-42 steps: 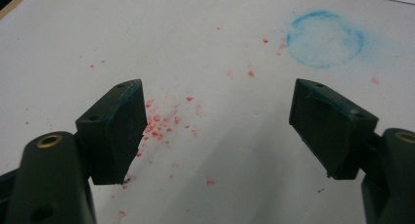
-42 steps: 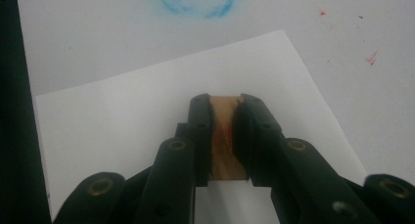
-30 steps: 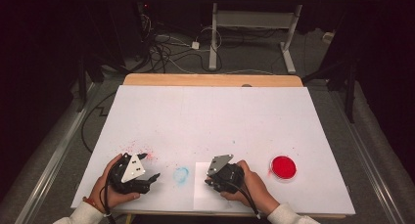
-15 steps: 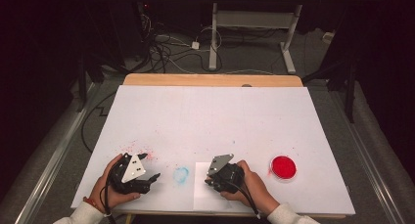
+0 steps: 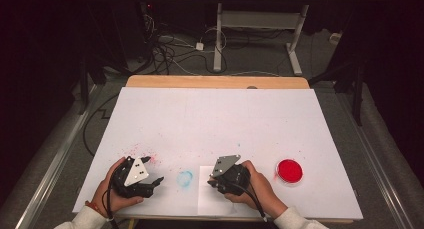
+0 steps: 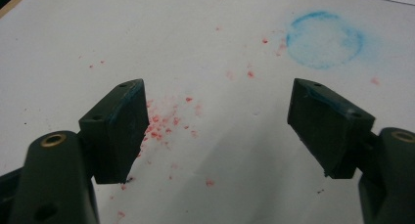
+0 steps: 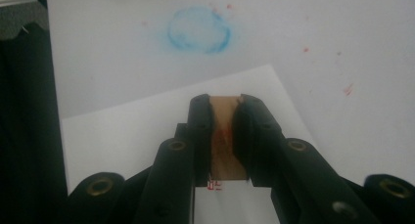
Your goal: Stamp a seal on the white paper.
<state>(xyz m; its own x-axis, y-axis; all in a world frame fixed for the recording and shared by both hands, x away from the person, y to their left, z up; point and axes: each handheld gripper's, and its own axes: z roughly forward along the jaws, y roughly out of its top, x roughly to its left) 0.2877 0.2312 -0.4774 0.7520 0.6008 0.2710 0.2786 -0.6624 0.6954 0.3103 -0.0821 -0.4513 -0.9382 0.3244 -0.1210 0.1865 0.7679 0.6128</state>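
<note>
- Stamp (image 7: 226, 136): a small brown block with red ink on it, pinched upright between the pressed-in jaws of the right gripper (image 7: 225, 117), just above the white paper sheet (image 5: 210, 198).
- Press it straight down onto the sheet, flat and without sliding, so the print stays crisp.
- Left gripper (image 6: 218, 123) rests beyond the blue ring mark (image 5: 184, 178) from the sheet, jaws spread and empty; it might steady the sheet's edge.
- Red ink pad (image 5: 289, 170) sits on the sheet's other side.

High view overhead, facing forward-down; both gripper views close to table (image 5: 220, 114), sharing blue ring stain (image 6: 324, 39).
</note>
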